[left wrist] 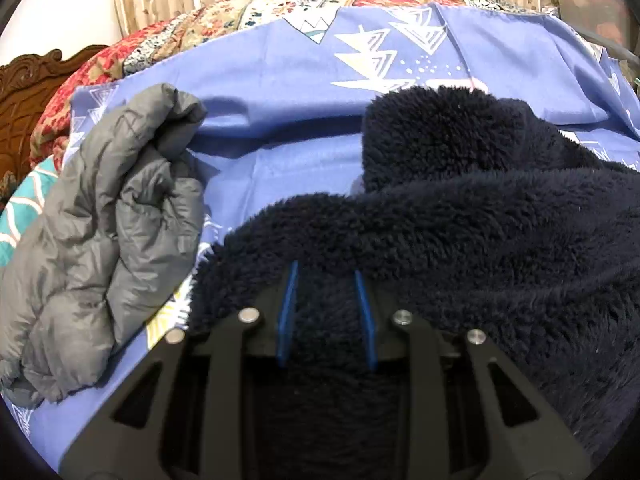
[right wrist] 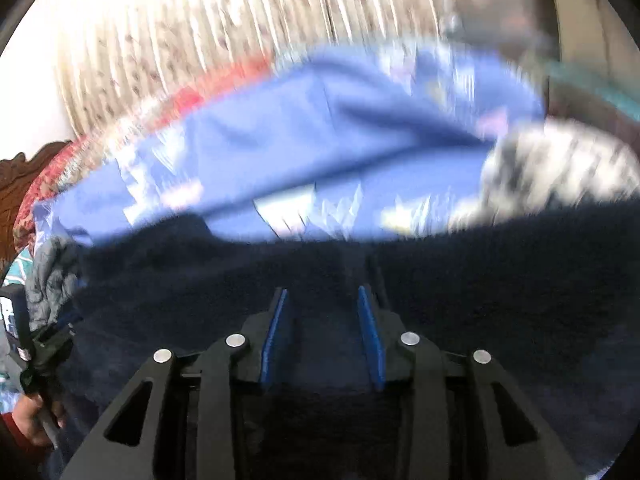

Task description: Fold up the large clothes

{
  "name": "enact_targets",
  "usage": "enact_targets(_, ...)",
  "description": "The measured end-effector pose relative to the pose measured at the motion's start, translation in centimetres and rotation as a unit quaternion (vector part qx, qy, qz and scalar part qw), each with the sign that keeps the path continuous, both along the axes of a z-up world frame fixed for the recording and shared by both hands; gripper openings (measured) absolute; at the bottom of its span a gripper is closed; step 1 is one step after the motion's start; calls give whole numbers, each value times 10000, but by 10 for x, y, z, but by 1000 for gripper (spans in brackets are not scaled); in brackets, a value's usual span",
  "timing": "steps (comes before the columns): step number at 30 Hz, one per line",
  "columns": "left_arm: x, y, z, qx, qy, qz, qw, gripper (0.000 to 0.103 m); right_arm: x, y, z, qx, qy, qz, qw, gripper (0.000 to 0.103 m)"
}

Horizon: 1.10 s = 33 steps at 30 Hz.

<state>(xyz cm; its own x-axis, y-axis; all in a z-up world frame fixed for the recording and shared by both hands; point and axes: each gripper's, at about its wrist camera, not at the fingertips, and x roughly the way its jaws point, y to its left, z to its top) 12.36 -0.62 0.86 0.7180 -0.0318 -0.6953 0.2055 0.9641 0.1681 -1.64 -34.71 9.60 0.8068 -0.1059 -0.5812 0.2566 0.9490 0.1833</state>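
A dark navy fleece garment point(left wrist: 460, 224) lies bunched on a blue patterned bedsheet point(left wrist: 280, 92). My left gripper point(left wrist: 326, 276) has its blue pads either side of a thick fold of the fleece and is shut on it. In the blurred right wrist view the same navy fleece point(right wrist: 480, 280) fills the lower half. My right gripper point(right wrist: 322, 296) also has fleece between its blue pads and is shut on it. The left gripper's handle and the person's hand point(right wrist: 32, 420) show at the far left.
A grey puffer jacket point(left wrist: 104, 240) lies crumpled on the sheet to the left of the fleece. A floral quilt point(left wrist: 200, 28) and curtain are behind. A carved wooden headboard point(left wrist: 24, 92) is at far left. A black-and-white item point(right wrist: 560, 168) lies at right.
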Motion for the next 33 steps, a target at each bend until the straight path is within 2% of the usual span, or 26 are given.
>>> enact_targets(2, 0, 1, 0, -36, 0, -1, 10000, 27, 6, 21, 6, 7, 80, 262, 9996, 71)
enact_targets(3, 0, 1, 0, -47, -1, -2, 10000, 27, 13, 34, 6, -28, 212, 370, 9991, 81)
enact_targets(4, 0, 1, 1, -55, -3, -3, 10000, 27, 20, 51, 2, -70, 339, 616, 9975, 87)
enact_targets(6, 0, 1, 1, -57, -4, 3, 10000, 27, 32, 72, -7, -233, 554, 975, 9934, 89)
enact_targets(8, 0, 1, 1, -70, -3, 2, 10000, 27, 42, 81, -23, -320, 910, 963, 9907, 89)
enact_targets(10, 0, 2, 1, -118, 1, -6, 9999, 27, 51, 73, -49, -125, 1396, 755, 9872, 89)
enact_targets(11, 0, 2, 1, -137, 1, -18, 9999, 27, 50, 65, -59, 8, 1454, 719, 9868, 89)
enact_targets(13, 0, 2, 1, -132, -12, -34, 9999, 27, 39, 59, -58, -7, 1238, 665, 9901, 89)
enact_targets(16, 0, 3, 0, -170, -13, -37, 9998, 27, 21, 46, -52, -390, 1012, 43, 9941, 89)
enact_targets(18, 0, 4, 0, -194, -11, -42, 9998, 27, 12, 18, -59, -85, 1037, -511, 9933, 89)
enact_targets(19, 0, 4, 0, -191, -16, -55, 9998, 27, 8, 1, -63, 236, 1017, -680, 9922, 89)
enact_targets(20, 0, 3, 0, -183, -22, -77, 9998, 27, 4, -11, -68, 613, 926, -707, 9913, 89)
enact_targets(21, -1, 2, 0, -154, -32, -85, 9998, 27, 3, -14, -69, 685, 891, -706, 9911, 88)
enact_targets(25, 0, 2, 0, -181, -30, -78, 9998, 27, 12, 11, -73, -104, 1052, -772, 9914, 88)
enact_targets(33, 0, 3, 0, -242, -27, -71, 9997, 27, 15, 4, -73, 45, 1152, -659, 9911, 90)
